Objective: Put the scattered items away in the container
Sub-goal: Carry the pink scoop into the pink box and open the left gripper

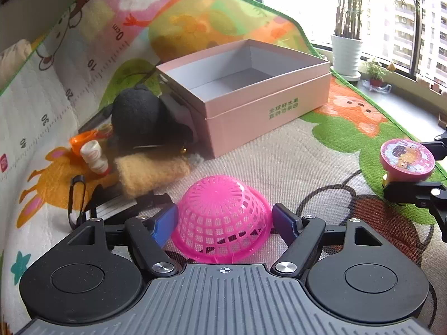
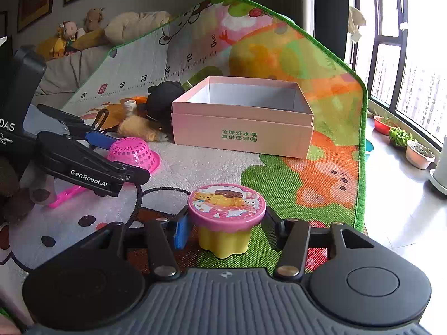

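- A cartoon-printed play mat (image 1: 279, 150) with a green stitched edge covers the surface; its far part curves upward and carries a printed ruler scale. Tall windows and potted plants stand along the right side.
- Nearest in the left wrist view, the left claw (image 1: 225, 220) is spread wide around a pink plastic lattice basket (image 1: 220, 215) that lies upside down on the mat. Its blue pads (image 1: 166, 223) stand just beside the basket's rim on either side; whether they touch it cannot be told.
- Nearest in the right wrist view, the right claw (image 2: 223, 223) brackets a small yellow fluted cup with a pink cartoon lid (image 2: 226, 217). The blue pad on the left lies against the cup just under the lid, and the dark finger on the right sits just below the lid's rim, so the claw looks closed on the cup. In the left wrist view the cup's lid sits above the mat, between black claw parts.
- A pink plastic strip (image 2: 65, 194) lies on the mat below the left claw.
- Further on, left of the basket, a jumble lies together: a tan knitted piece (image 1: 151, 173), a white ribbed spool (image 1: 93, 157), an orange plastic piece (image 1: 82, 139), a black wire clip (image 1: 75, 195) and a black fuzzy ball-shaped toy (image 1: 137, 111).
- Behind these stands the open pale pink cardboard box (image 1: 251, 109) with green printed characters on its side; the part of its grey inside that shows holds nothing. The black toy rests beside its left wall.
- Farthest off, stuffed toys (image 2: 69, 36) sit on a sofa beyond the mat.
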`<act>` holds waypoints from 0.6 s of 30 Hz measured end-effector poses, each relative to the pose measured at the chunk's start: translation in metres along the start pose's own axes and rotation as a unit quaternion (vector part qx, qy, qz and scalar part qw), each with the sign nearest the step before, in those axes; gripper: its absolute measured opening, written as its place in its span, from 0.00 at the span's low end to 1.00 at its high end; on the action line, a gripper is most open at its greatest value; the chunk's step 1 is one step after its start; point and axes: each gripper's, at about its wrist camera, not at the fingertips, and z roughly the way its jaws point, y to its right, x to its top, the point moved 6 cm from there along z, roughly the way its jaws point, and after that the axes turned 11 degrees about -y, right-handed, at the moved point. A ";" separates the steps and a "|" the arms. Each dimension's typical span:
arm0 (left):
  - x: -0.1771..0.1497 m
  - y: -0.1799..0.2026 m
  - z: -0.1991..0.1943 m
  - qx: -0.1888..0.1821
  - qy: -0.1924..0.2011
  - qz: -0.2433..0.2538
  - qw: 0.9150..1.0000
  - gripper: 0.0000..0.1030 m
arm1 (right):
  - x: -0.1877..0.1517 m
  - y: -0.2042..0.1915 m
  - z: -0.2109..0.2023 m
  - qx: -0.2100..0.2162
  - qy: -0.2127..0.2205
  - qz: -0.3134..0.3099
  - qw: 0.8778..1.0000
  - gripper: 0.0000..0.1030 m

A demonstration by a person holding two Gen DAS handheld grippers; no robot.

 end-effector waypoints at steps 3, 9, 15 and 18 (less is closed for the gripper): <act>-0.006 0.010 -0.016 -0.014 0.013 0.012 1.000 0.77 | 0.000 -0.001 -0.004 0.000 0.001 0.003 1.000 0.51; -0.008 0.022 -0.032 -0.041 0.023 0.028 0.999 0.77 | 0.002 -0.003 -0.007 -0.011 0.001 -0.002 1.000 0.51; 0.011 0.023 -0.032 -0.041 0.022 0.040 0.998 0.77 | 0.011 0.003 -0.014 -0.012 0.018 -0.002 1.000 0.51; 0.030 0.020 -0.035 -0.045 0.033 0.046 0.997 0.77 | 0.018 0.006 -0.013 -0.013 0.024 -0.005 1.000 0.51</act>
